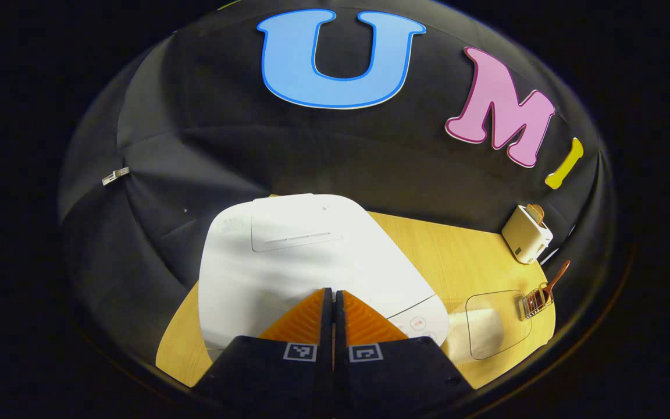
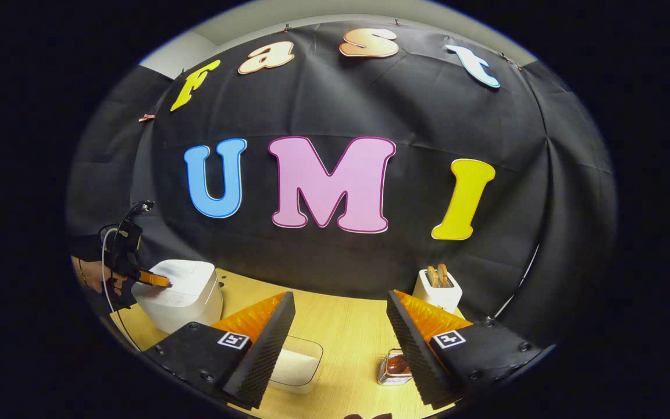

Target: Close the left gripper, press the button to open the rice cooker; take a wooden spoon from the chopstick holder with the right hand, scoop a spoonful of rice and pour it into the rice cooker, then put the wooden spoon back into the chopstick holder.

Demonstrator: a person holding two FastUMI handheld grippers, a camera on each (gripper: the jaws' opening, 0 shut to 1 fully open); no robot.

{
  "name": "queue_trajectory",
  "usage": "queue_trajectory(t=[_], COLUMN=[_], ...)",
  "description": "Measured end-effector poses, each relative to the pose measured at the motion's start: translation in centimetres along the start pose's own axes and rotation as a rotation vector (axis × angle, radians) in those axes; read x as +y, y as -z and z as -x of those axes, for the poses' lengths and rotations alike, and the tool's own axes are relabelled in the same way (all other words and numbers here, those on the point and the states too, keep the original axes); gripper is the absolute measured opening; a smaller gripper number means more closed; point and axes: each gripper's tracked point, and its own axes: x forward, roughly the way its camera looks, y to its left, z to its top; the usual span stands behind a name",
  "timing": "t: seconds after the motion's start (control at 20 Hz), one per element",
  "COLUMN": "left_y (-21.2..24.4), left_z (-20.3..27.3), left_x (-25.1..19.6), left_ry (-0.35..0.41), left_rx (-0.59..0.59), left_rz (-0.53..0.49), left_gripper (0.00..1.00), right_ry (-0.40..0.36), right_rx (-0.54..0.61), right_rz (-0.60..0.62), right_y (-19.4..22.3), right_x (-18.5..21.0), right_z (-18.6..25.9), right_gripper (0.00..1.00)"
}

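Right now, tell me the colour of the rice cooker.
White; the rice cooker shows best in the left gripper view.

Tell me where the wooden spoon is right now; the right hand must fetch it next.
In the left gripper view, the wooden spoon stands in the chopstick holder at the table's far right, beside the clear rice container, below the toaster.

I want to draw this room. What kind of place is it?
Probably a pretend kitchen set in a booth: a rice cooker, a toaster and a tub of rice sit on a wooden table.
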Motion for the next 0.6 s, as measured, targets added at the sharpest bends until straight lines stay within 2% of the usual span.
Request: queue_trajectory(t=[0.1,0.35,0.6], left_y=[-0.5,-5.7,-10.9], left_z=[0.5,2.9,3.9], left_x=[0.0,0.1,1.1], left_ry=[-0.014,-0.043,-0.052], left_rx=[-0.018,-0.170,-0.272], left_rz=[-0.018,-0.073,-0.059], left_gripper=[0.06,0.06,0.06], right_ry=[0.003,0.017,0.019], right_rx=[-0.002,-0.006,-0.012], right_rz=[0.005,0.004,-0.008], right_y=[-0.1,-0.3,-0.5], right_x=[-0.1,-0.8,-0.8], right_z=[0.1,0.6,0.7], right_gripper=[0.98,0.98,0.98])
